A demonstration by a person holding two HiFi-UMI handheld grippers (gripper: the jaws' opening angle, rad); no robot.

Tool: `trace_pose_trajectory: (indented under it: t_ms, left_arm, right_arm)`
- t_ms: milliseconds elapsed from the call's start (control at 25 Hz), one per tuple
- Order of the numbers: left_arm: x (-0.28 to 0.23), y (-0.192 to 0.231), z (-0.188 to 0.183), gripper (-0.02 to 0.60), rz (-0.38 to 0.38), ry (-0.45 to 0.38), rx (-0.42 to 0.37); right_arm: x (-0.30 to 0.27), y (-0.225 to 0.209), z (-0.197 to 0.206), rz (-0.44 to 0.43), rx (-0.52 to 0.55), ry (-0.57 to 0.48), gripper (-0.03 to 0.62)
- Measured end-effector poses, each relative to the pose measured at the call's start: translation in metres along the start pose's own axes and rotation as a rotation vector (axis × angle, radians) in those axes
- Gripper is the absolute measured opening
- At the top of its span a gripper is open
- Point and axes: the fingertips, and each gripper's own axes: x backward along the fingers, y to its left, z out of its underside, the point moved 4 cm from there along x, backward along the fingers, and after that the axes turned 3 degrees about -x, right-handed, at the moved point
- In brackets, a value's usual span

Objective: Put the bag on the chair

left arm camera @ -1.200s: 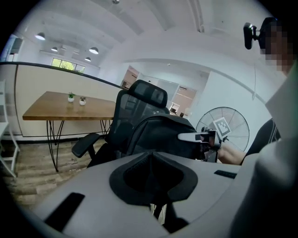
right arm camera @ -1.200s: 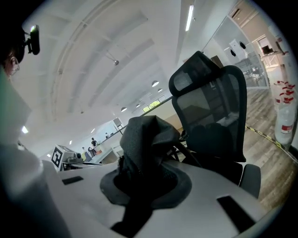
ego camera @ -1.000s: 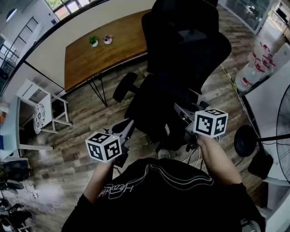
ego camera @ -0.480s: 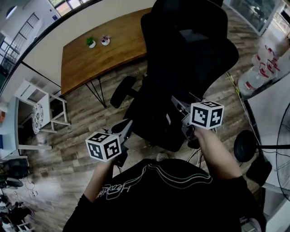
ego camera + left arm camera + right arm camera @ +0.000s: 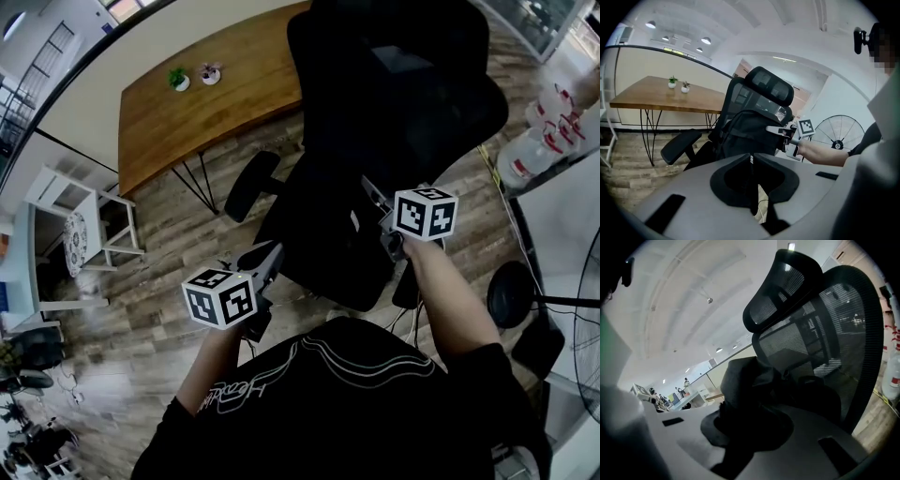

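The black bag point(image 5: 323, 239) rests against the seat of the black mesh office chair point(image 5: 403, 84). The right gripper point(image 5: 373, 199) is at the bag's top right, shut on a fold of its dark fabric point(image 5: 743, 380) that bulges up between the jaws, with the chair's backrest point(image 5: 829, 329) just behind. My left gripper point(image 5: 270, 255) hangs at the bag's lower left edge with its jaws together point(image 5: 751, 161); nothing shows between them. From the left gripper view the bag point(image 5: 747, 133) stands in front of the chair point(image 5: 768, 86).
A wooden table point(image 5: 216, 112) with two small potted plants point(image 5: 178, 79) stands beyond the chair. A white side table point(image 5: 89, 230) is at the left. A floor fan point(image 5: 562, 300) and water bottles point(image 5: 536, 150) are at the right. The chair's armrest point(image 5: 246, 185) sticks out left.
The right gripper has moved up and toward the chair with the bag, which now lies further onto the seat. The left gripper has stayed close to where it was.
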Motion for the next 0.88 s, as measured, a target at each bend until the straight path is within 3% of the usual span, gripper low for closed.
trace_pose_trajectory:
  t_ms: [480, 880]
  left_arm:
    - [-0.014, 0.01, -0.001, 0.041, 0.018, 0.054, 0.002]
    - [-0.028, 0.017, 0.001, 0.041, 0.056, 0.101, 0.014]
  right_arm:
    - [-0.025, -0.041, 0.036, 0.039, 0.071, 0.002, 0.044]
    - [-0.02, -0.048, 0.053, 0.077, 0.031, 0.008, 0.069]
